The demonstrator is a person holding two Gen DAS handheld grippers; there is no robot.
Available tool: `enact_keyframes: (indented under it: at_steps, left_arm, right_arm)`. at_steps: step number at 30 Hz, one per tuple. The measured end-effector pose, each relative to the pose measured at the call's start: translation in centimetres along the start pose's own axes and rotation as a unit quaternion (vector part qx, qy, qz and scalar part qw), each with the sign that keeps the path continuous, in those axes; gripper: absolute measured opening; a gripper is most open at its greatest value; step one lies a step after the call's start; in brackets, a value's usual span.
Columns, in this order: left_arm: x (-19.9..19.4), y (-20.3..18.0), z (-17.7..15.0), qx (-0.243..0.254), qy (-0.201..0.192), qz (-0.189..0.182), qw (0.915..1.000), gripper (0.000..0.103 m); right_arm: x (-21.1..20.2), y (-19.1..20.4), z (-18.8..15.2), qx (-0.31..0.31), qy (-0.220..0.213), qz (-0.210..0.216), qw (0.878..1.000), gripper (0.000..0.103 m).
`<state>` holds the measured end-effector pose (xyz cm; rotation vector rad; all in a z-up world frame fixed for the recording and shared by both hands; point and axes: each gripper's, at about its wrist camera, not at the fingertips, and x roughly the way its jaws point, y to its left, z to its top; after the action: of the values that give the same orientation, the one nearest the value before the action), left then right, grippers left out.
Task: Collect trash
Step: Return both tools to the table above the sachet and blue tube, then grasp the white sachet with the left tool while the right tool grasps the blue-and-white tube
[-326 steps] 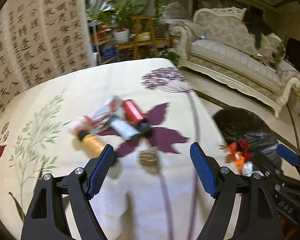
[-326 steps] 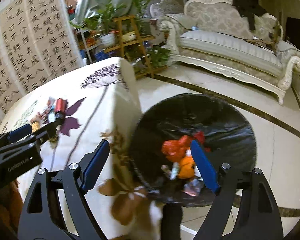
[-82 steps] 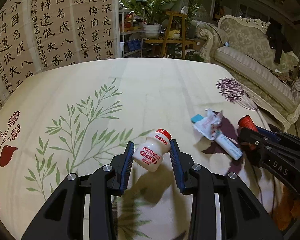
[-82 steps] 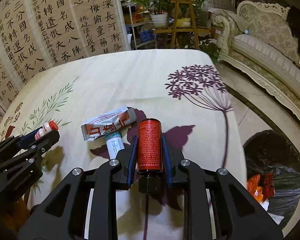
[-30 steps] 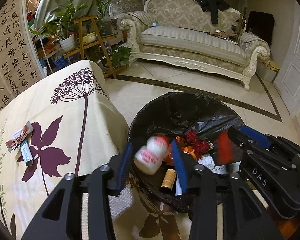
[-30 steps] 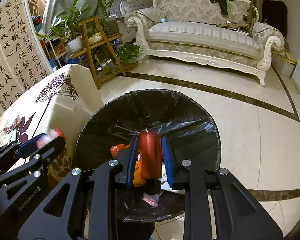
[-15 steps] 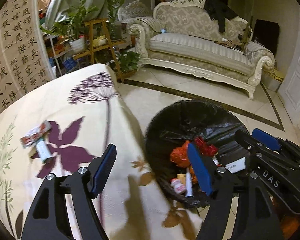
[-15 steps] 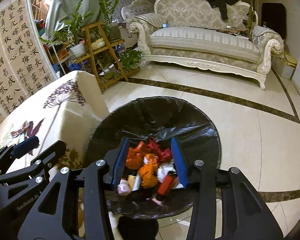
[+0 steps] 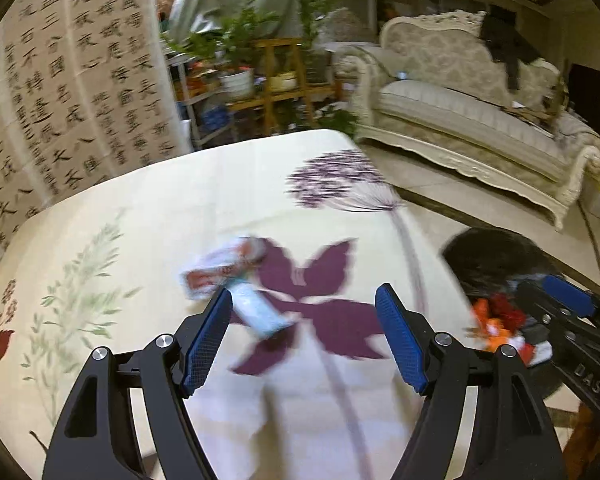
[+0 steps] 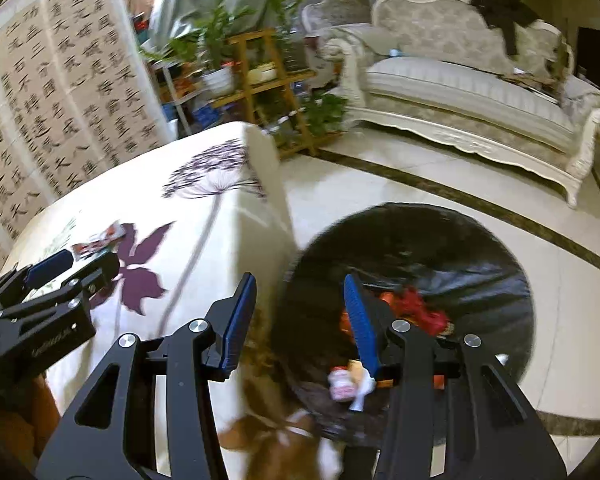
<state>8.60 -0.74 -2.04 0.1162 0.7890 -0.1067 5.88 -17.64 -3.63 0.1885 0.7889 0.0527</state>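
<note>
on the desk two pieces of trash are left: a crumpled red-and-white wrapper [image 9: 224, 270] and, touching it, a pale blue-white tube [image 9: 258, 312], both on the cream floral tablecloth [image 9: 220, 184]. beside the desk, my black-lined round bin [image 10: 420, 240] already holds a small white bottle [image 10: 342, 384] and red and orange scraps. my left tool [image 9: 302, 340] stands wide apart, empty, facing the tube; my right tool [image 10: 298, 320], partly apart and empty, hangs at the bin's rim.

Wrapper [image 9: 224, 268] and tube [image 9: 256, 312] touching on table [image 9: 172, 208]; trash bin [image 10: 412, 240] on floor right of table; sofa [image 10: 460, 92] behind.
</note>
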Motion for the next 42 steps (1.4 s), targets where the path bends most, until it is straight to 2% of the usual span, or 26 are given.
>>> enact_keyframes:
  at_steps: [7,14,15,20,27,31,32,42]
  left_arm:
    - [2.0,4.2,0.9,-0.016,0.008,0.029,0.9994,0.072]
    - [4.2,6.4,1.7,-0.019,0.023,0.018,0.9994,0.071]
    - [4.4,6.5,1.8,-0.018,0.023,0.014,0.9995,0.070]
    - [4.9,6.8,1.5,-0.007,0.034,-0.009,0.9993,0.044]
    - [4.6,6.8,1.2,0.004,0.025,-0.025,0.9994,0.030]
    - [3.7,7.1,1.3,0.000,0.012,-0.026,0.9996,0.027]
    - [3.4,7.3,1.4,-0.003,0.009,-0.025,0.9996,0.019]
    - [1.3,9.9,0.7,-0.027,-0.006,-0.011,0.9996,0.019]
  right_arm:
    - [2.3,3.7,1.2,-0.027,0.018,0.027,0.999,0.045]
    - [3.7,6.3,2.5,-0.043,0.022,0.041,0.998,0.045]
    - [3.9,6.6,2.6,-0.045,0.023,0.042,0.998,0.046]
    - [4.6,7.5,2.6,-0.051,0.029,0.045,0.997,0.046]
    - [5.1,8.3,2.4,-0.056,0.036,0.044,0.997,0.046]
    - [5.2,8.6,2.4,-0.059,0.036,0.044,0.997,0.046]
    - [5.1,8.8,2.4,-0.061,0.036,0.045,0.996,0.046]
    - [4.9,11.9,2.2,-0.091,0.038,0.063,0.993,0.046]
